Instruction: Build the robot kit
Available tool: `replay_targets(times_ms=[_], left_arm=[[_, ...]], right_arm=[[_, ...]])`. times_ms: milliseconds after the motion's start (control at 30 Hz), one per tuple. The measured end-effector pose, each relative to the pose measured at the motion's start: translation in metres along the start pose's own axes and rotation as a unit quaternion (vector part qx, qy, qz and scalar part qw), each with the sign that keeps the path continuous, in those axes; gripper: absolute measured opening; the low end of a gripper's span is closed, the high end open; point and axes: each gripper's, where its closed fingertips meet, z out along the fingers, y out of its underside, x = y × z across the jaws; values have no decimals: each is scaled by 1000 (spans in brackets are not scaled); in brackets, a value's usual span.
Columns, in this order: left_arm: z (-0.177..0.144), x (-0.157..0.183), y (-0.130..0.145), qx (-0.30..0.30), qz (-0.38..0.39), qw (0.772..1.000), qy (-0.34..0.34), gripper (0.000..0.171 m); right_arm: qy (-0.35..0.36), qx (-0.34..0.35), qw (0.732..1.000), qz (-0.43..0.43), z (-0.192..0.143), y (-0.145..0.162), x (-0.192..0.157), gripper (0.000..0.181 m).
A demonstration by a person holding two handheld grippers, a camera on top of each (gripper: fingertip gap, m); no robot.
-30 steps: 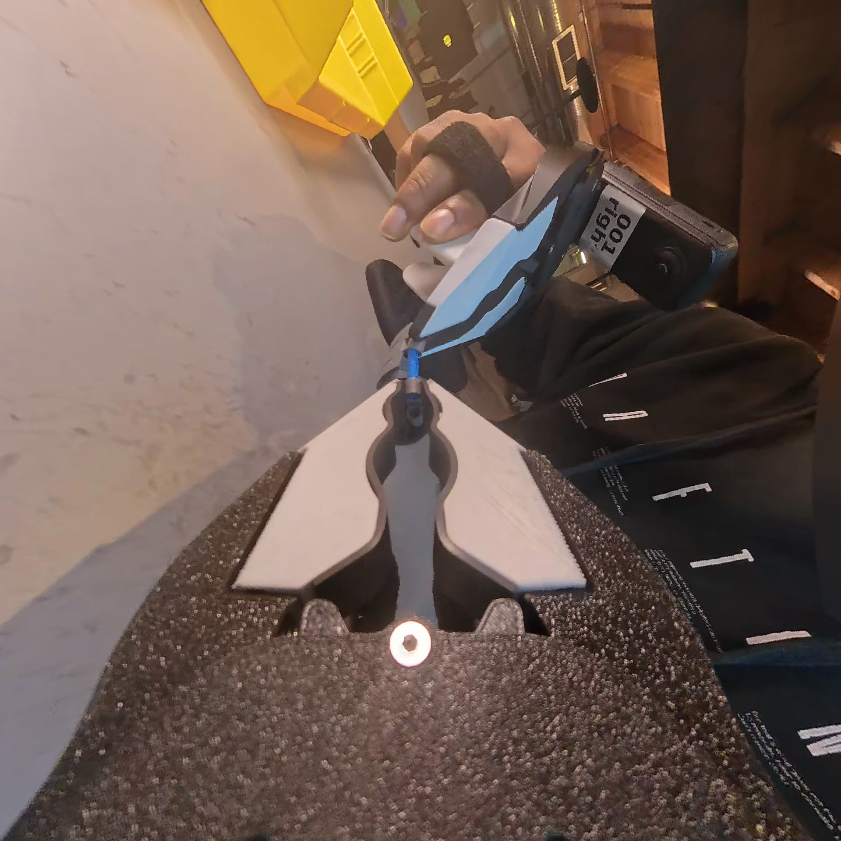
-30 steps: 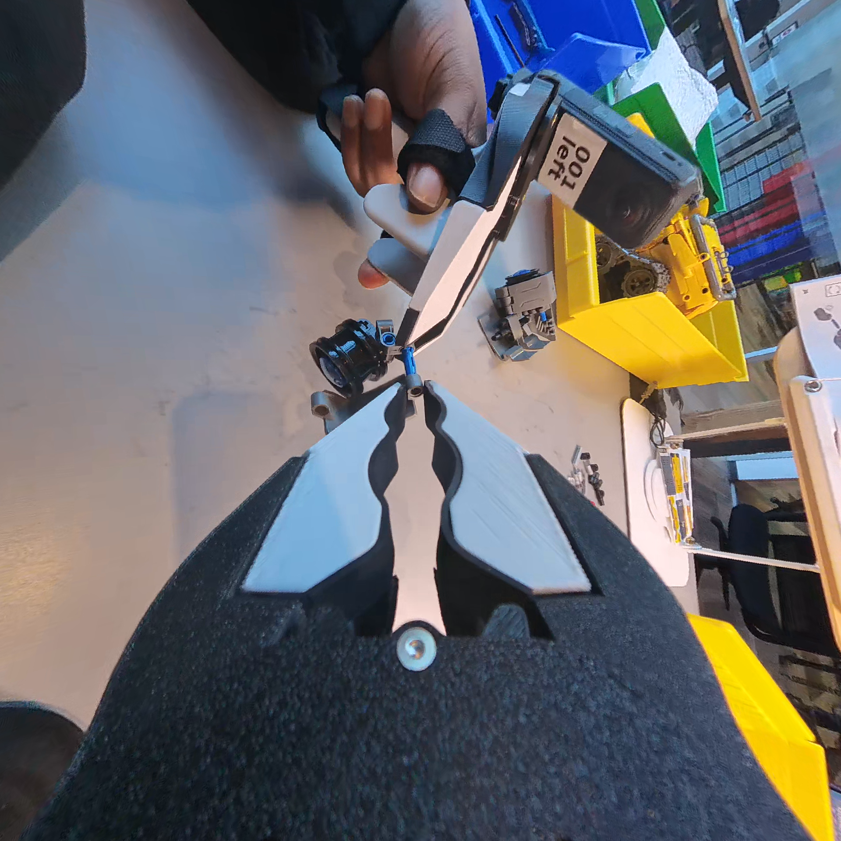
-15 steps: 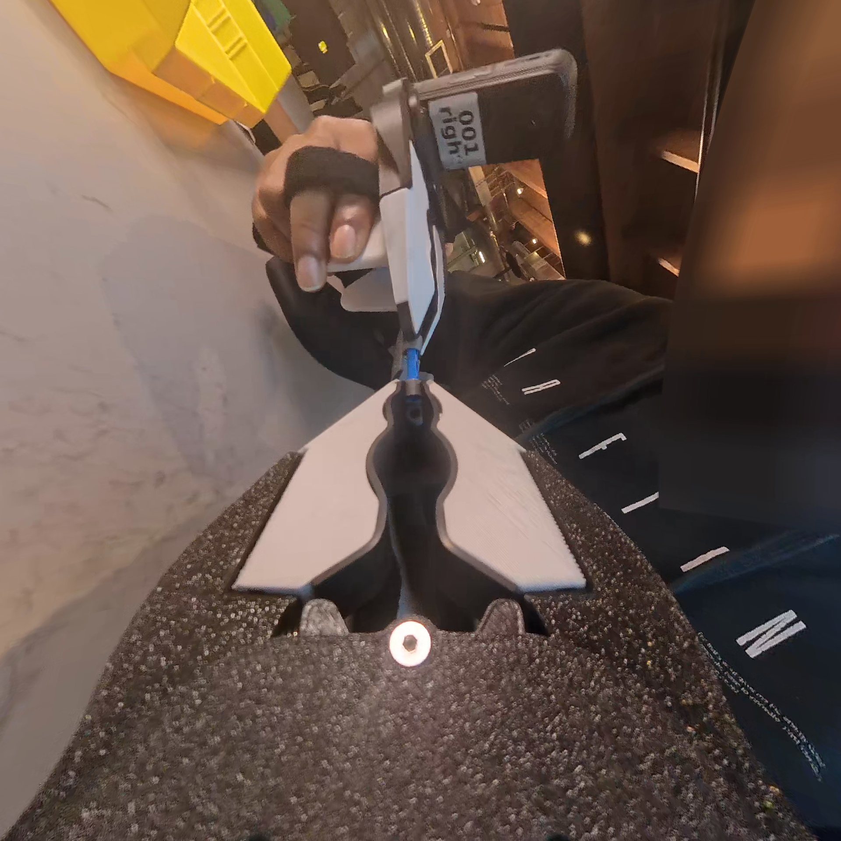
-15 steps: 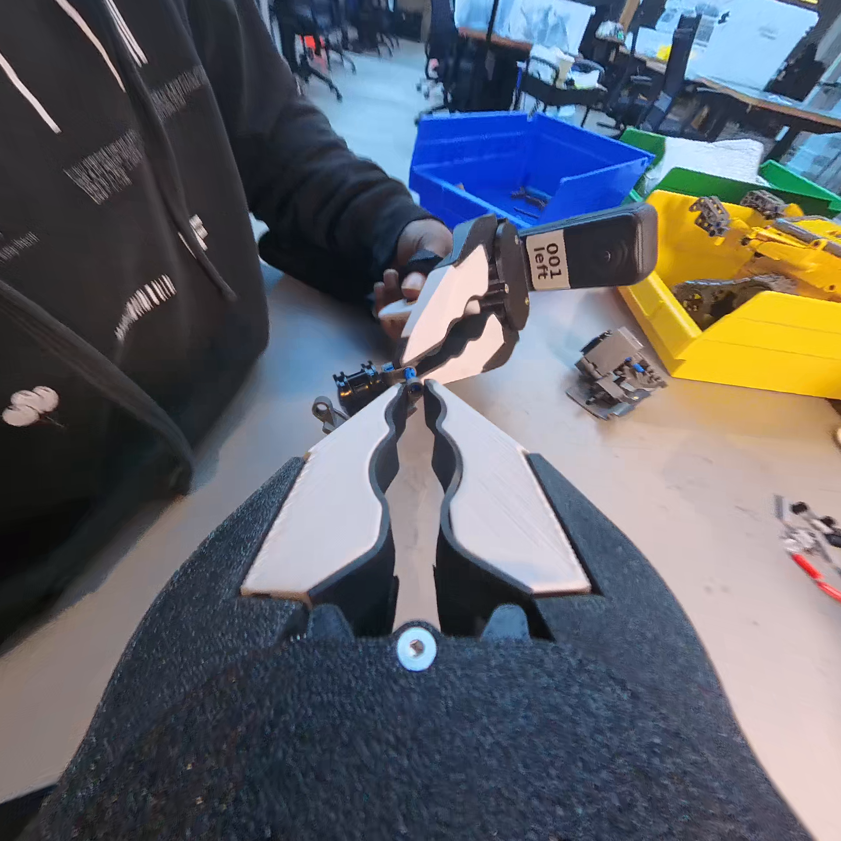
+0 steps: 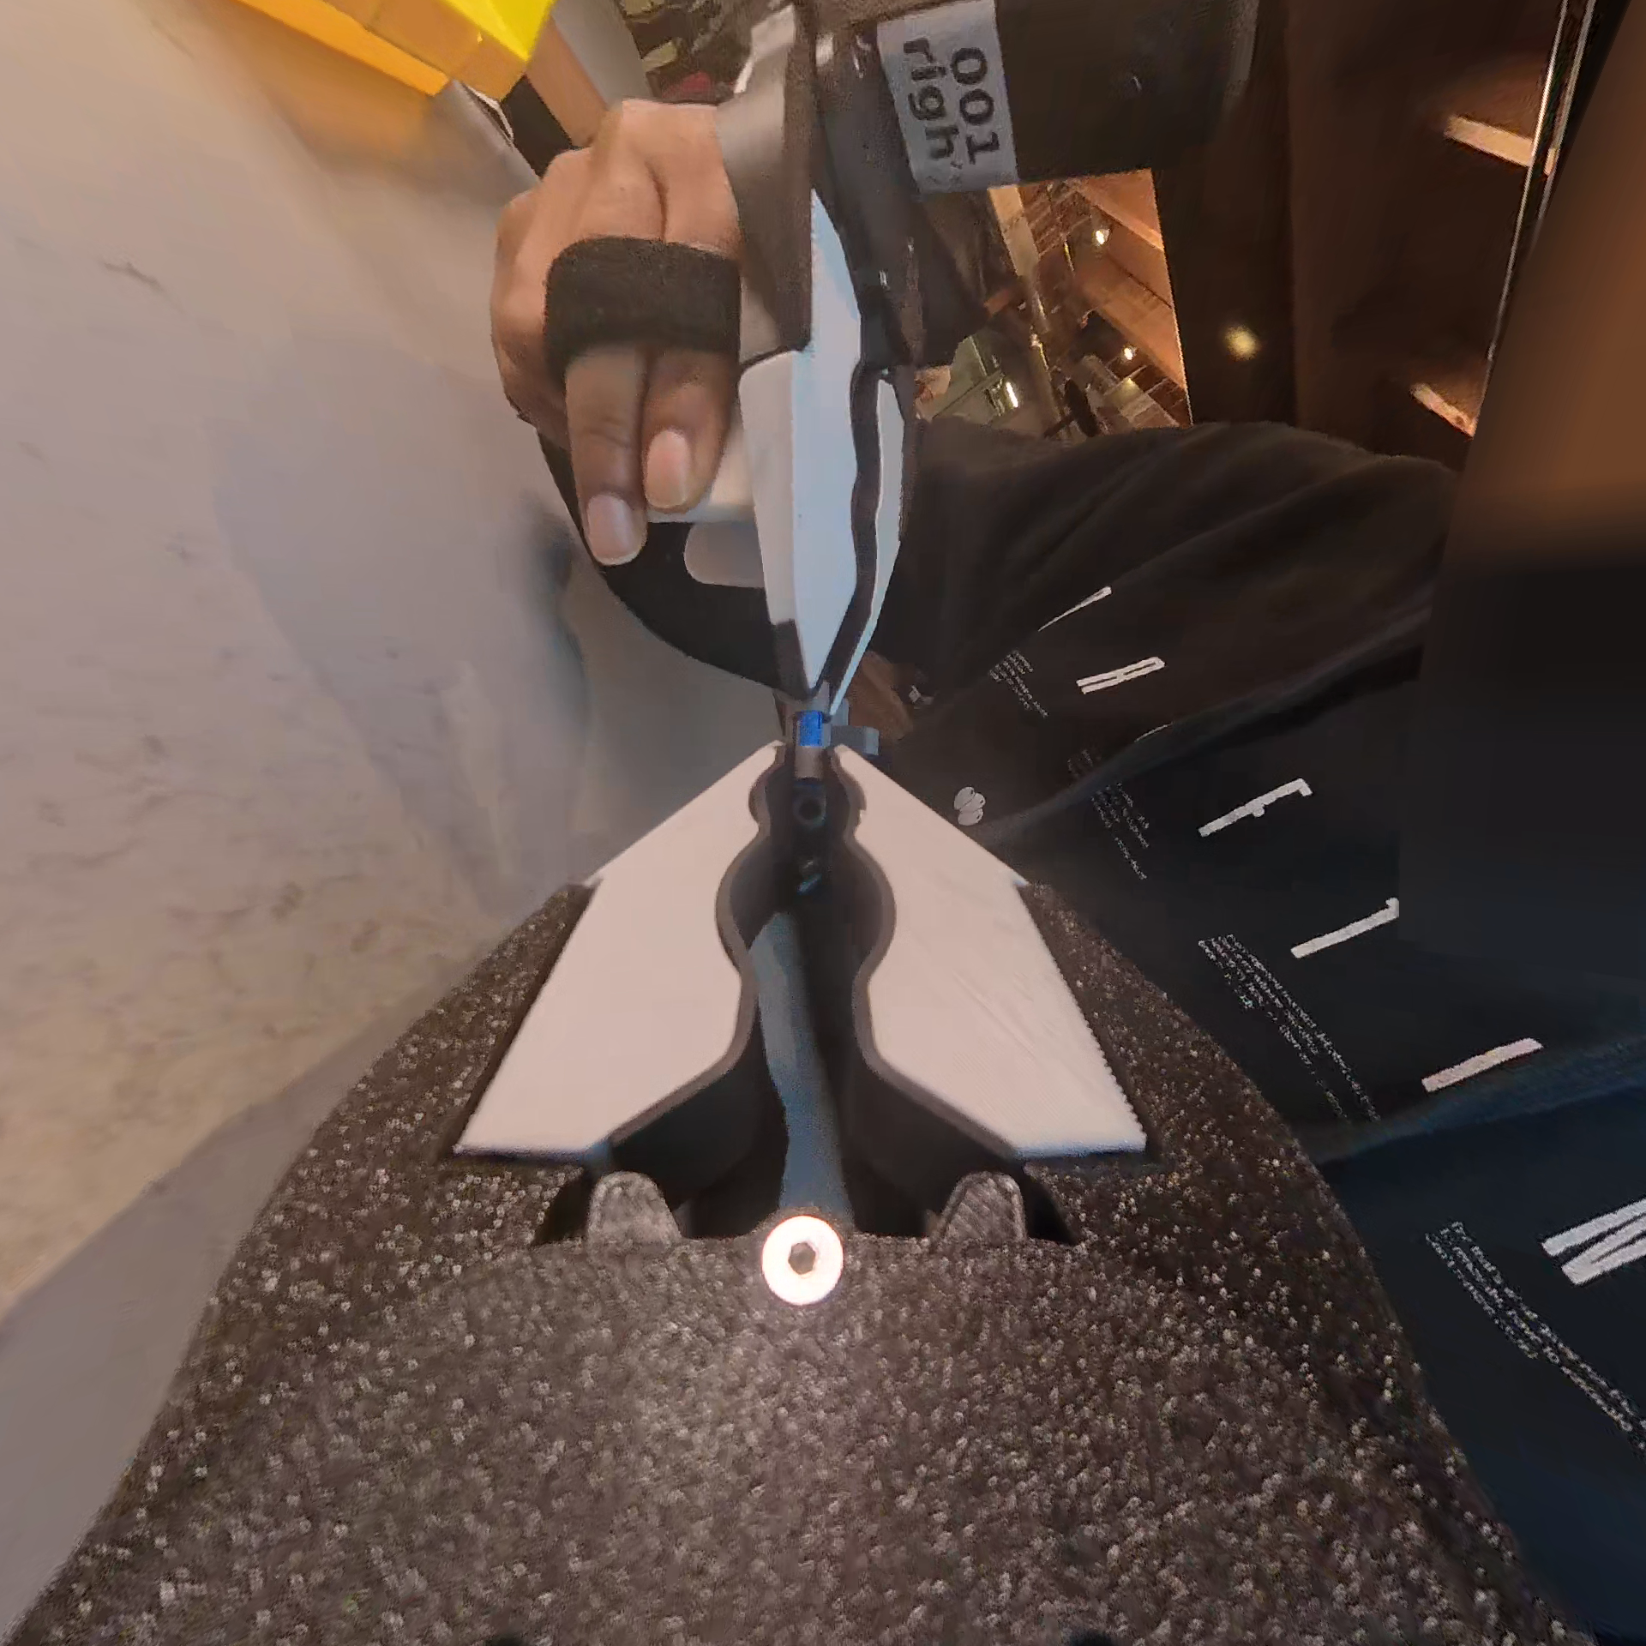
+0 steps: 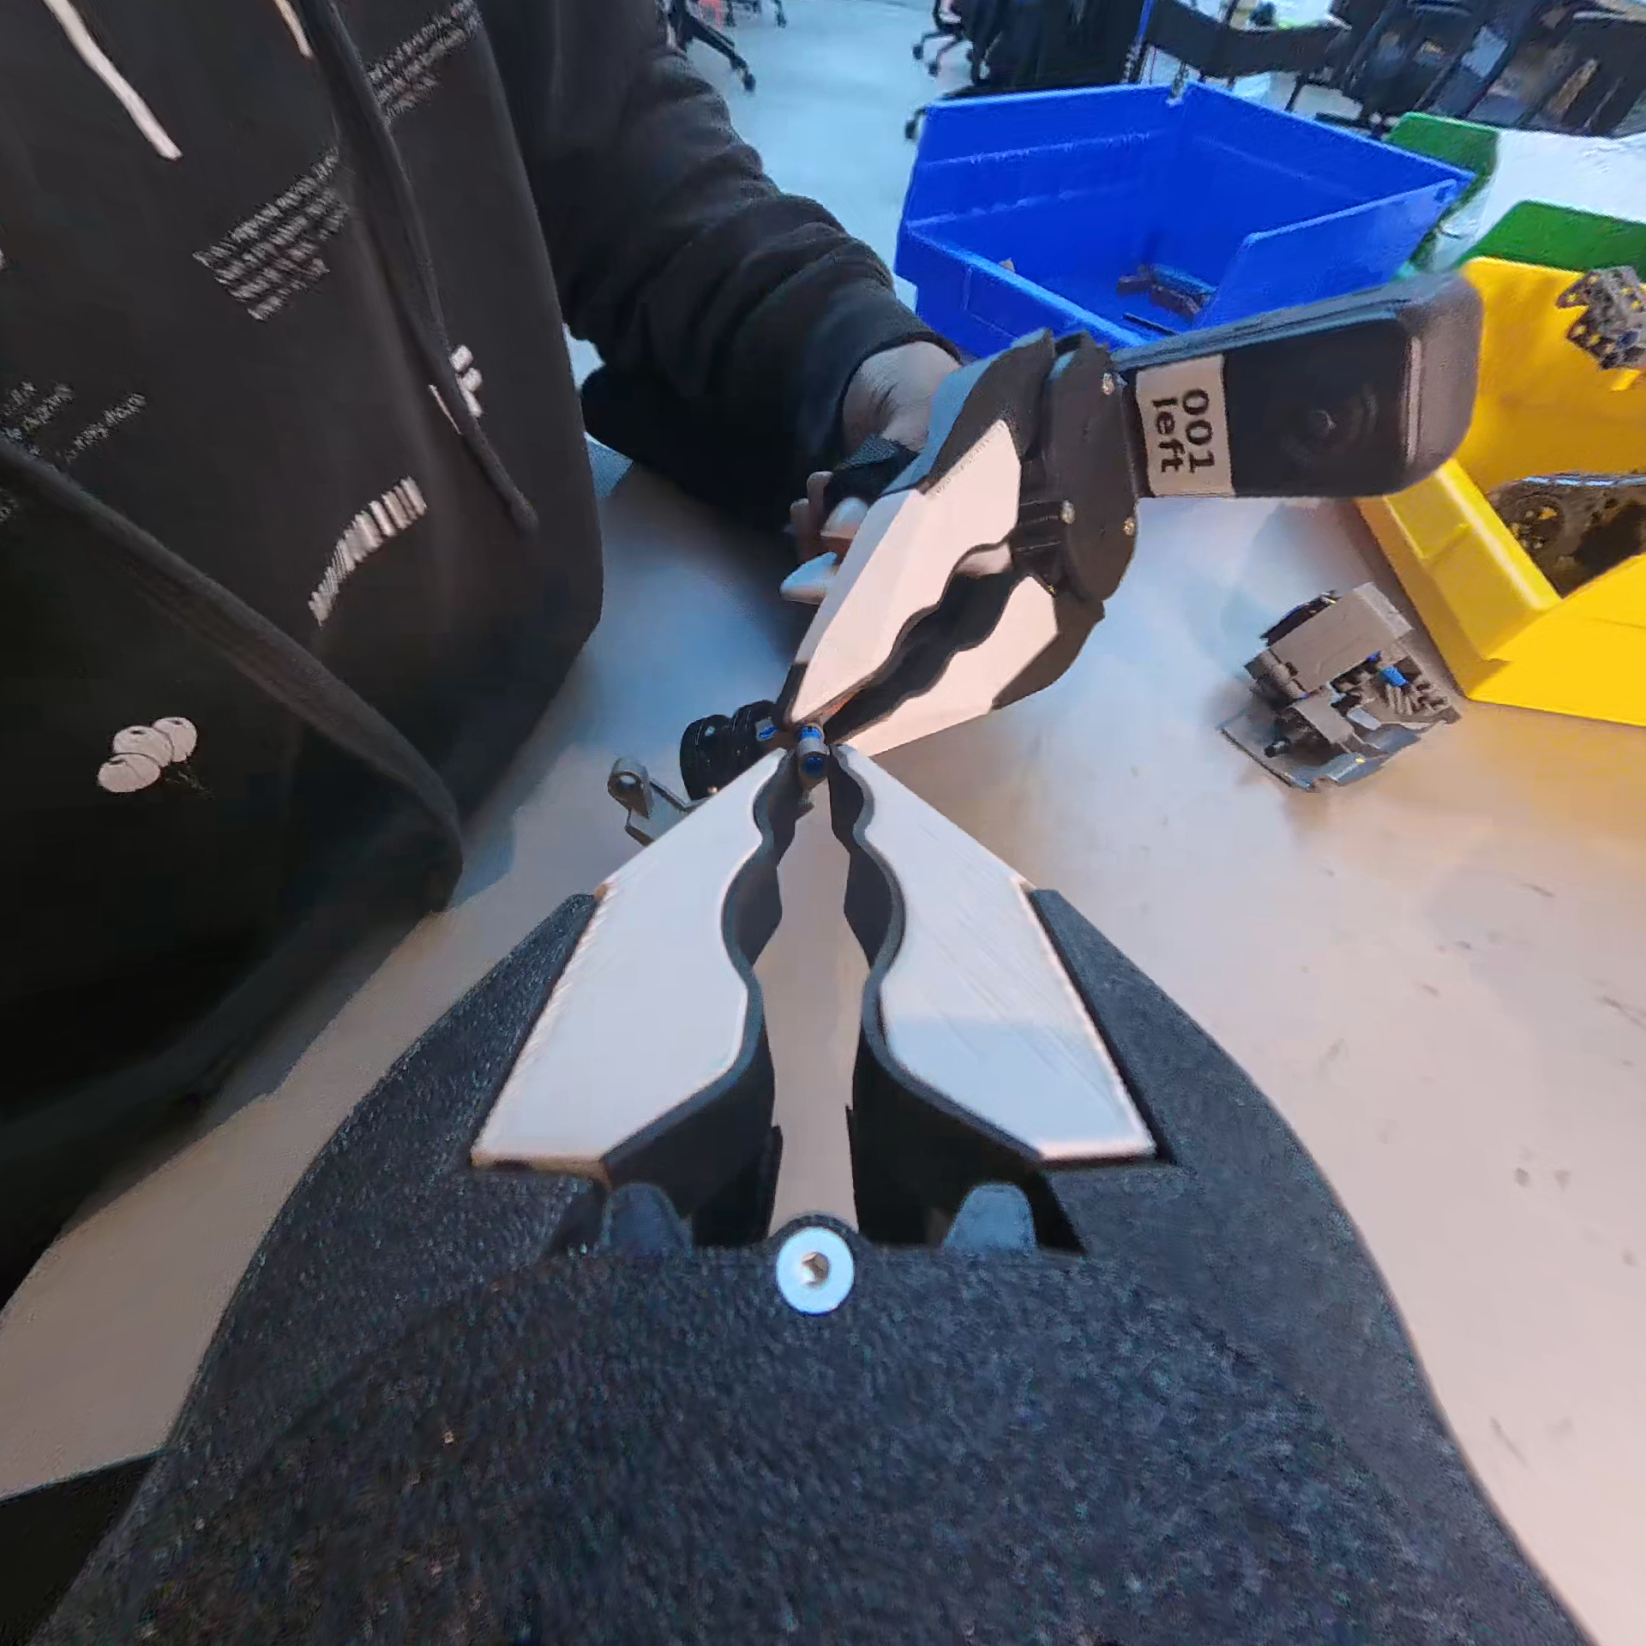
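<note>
Each wrist camera looks along its own tool's fingers, close up, facing the other; both share the small blue-and-grey pin (image 5: 809, 732) (image 6: 809, 741).

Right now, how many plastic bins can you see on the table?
3 for sure: a blue bin at the far side, a yellow bin on the right, and a green one behind it, mostly hidden. More may lie out of view.

Both grippers rolled upright over one second, the left gripper (image 6: 806, 732) and right gripper (image 6: 810, 757) still clamped tip to tip on the blue pin (image 6: 809, 741), lifted above the table (image 6: 1247, 935).
</note>
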Motion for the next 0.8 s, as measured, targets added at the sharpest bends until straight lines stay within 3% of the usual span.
replay_targets(times_ms=[300, 500, 700, 800], left_arm=[[-5, -7, -2, 4, -2, 1000, -21, 5], [-12, -9, -15, 42, -7, 999, -19, 6], [-39, -6, -40, 133, -17, 991, 1, 6], [-48, 1, -54, 179, -28, 983, 33, 6]], right_arm=[[21, -7, 1000, 6, 2, 5, 7, 6], [50, 16, 998, 32, -4, 3, 22, 8], [56, 96, 984, 140, -30, -9, 37, 50], [74, 88, 980, 160, -14, -6, 39, 69]])
